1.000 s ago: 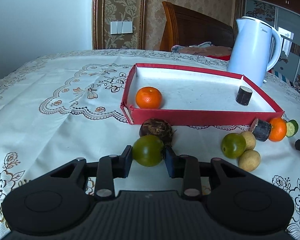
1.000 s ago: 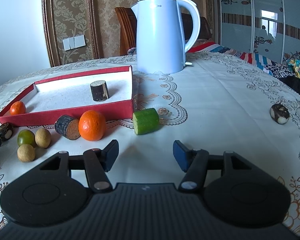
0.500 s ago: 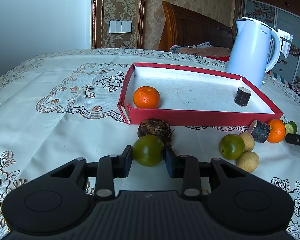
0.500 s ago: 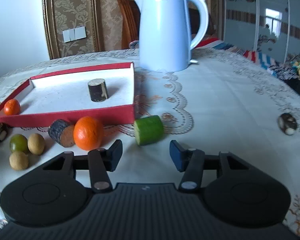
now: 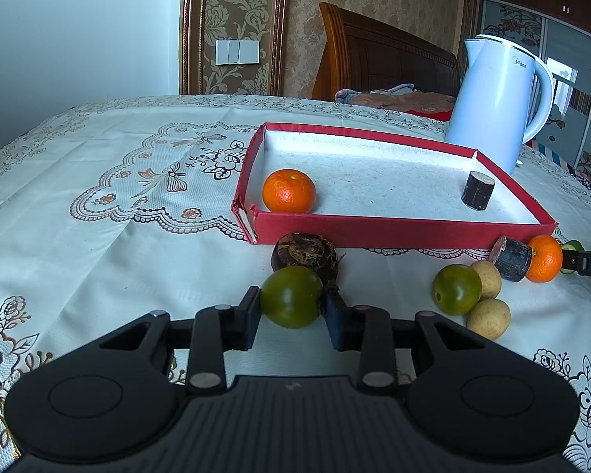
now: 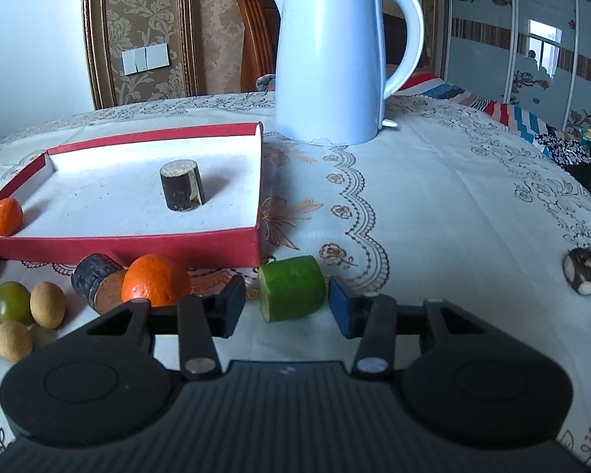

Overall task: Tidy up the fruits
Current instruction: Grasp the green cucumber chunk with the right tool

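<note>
A: Describe the surface and the layout, left side first.

B: A round table under a cream embroidered tablecloth (image 5: 98, 181), with patterned wallpaper behind. A shallow red cardboard tray with a white floor (image 5: 398, 232) sits mid-table. It holds a small orange mandarin (image 5: 288, 191) in its near left corner and a dark cylindrical stub (image 5: 477, 190) at its right side.

A: Left gripper?

B: The left gripper (image 5: 291, 311) points gently downward and is clamped on a round dark-green fruit (image 5: 291, 297), just short of the tray's near wall. The fruit looks firm, smooth and light. The hold across its widest part suits it.

A: Right gripper?

B: The right gripper (image 6: 285, 305), also pitched downward, has just been closing. Its jaws flank a short green cucumber section (image 6: 291, 288) off the tray's near right corner. The right pad sits at the skin and a gap remains at the left. The section is stiff, with a waxy rind that may slip. Grip the curved sides, not the cut faces.
</note>
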